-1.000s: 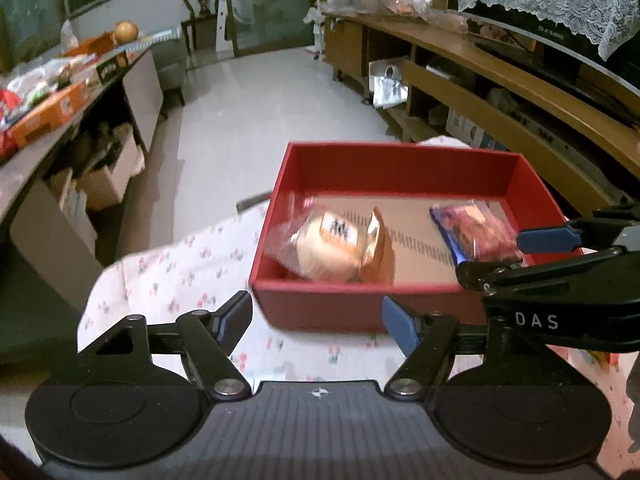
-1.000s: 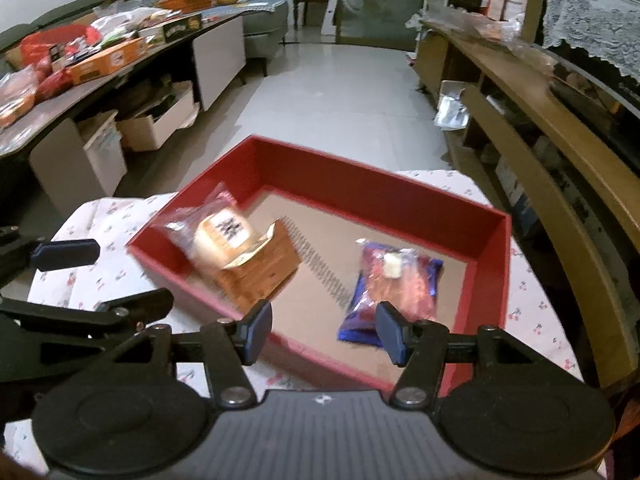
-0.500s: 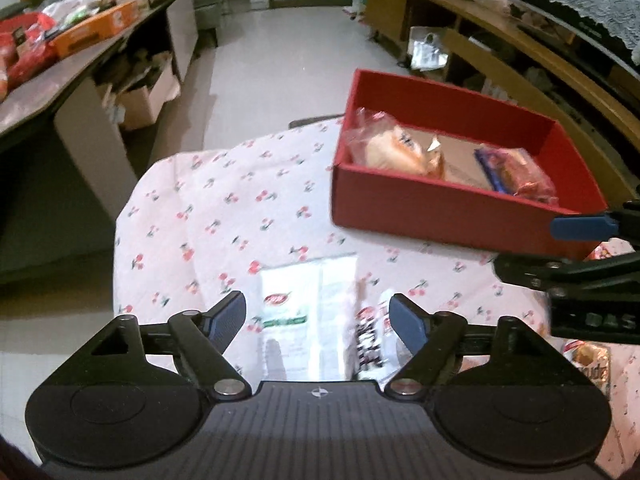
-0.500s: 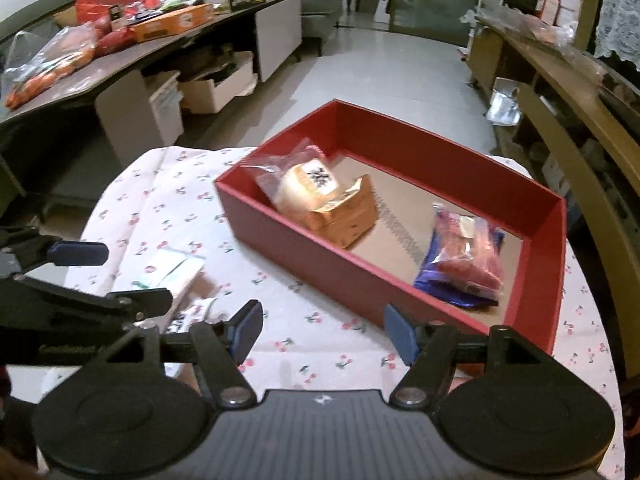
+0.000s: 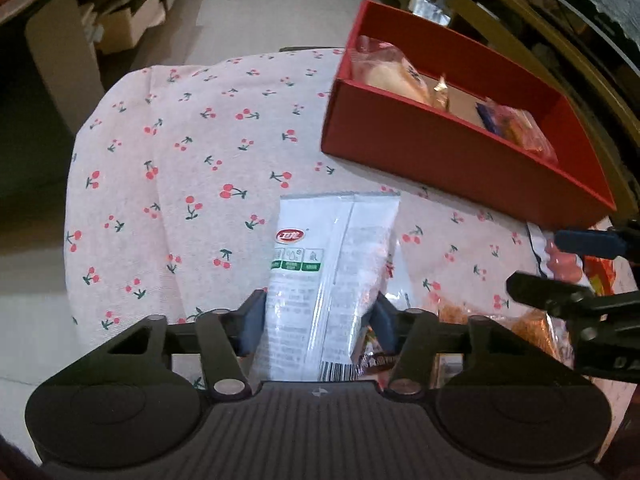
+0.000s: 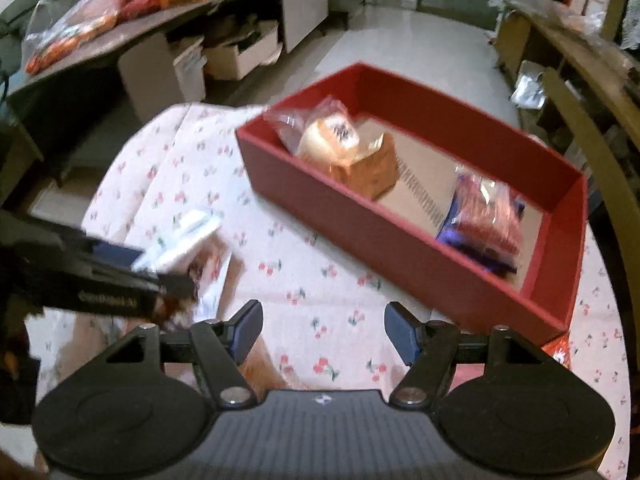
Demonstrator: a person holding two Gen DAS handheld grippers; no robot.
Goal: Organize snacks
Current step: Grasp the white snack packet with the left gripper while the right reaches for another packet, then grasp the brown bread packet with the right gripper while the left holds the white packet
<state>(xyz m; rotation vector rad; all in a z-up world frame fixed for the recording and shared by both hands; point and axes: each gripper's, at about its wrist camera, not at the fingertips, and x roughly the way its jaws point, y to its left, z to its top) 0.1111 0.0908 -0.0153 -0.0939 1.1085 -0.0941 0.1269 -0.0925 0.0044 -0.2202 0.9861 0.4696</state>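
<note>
Left gripper (image 5: 318, 320): jaws closing, blue pads set against both long sides of a white snack packet (image 5: 332, 264), so pinching it. Packet lying lengthwise away from the tool on the cherry-print tablecloth (image 5: 192, 160), red logo and green marks facing up, barcode end nearest the tool. Under and just beside the packet, toward the near right corner of the table: more wrappers, one brown and orange (image 5: 516, 328), partly hidden.

Right gripper (image 6: 322, 330): jaws spread wide, nothing between the pads, only bare cloth beneath. Hovering over the near edge of the table, just short of the red box (image 6: 400, 236).

Red box resting toward the far right corner of the table, open on top. Inside, at its left end: a round bun in a clear bag (image 6: 328, 140) touching a small orange-brown pack (image 6: 368, 172). At its right end, well apart from those: a blue and red packet (image 6: 488, 224).

Past the table's far edge: pale floor and cluttered counters, blurred.
</note>
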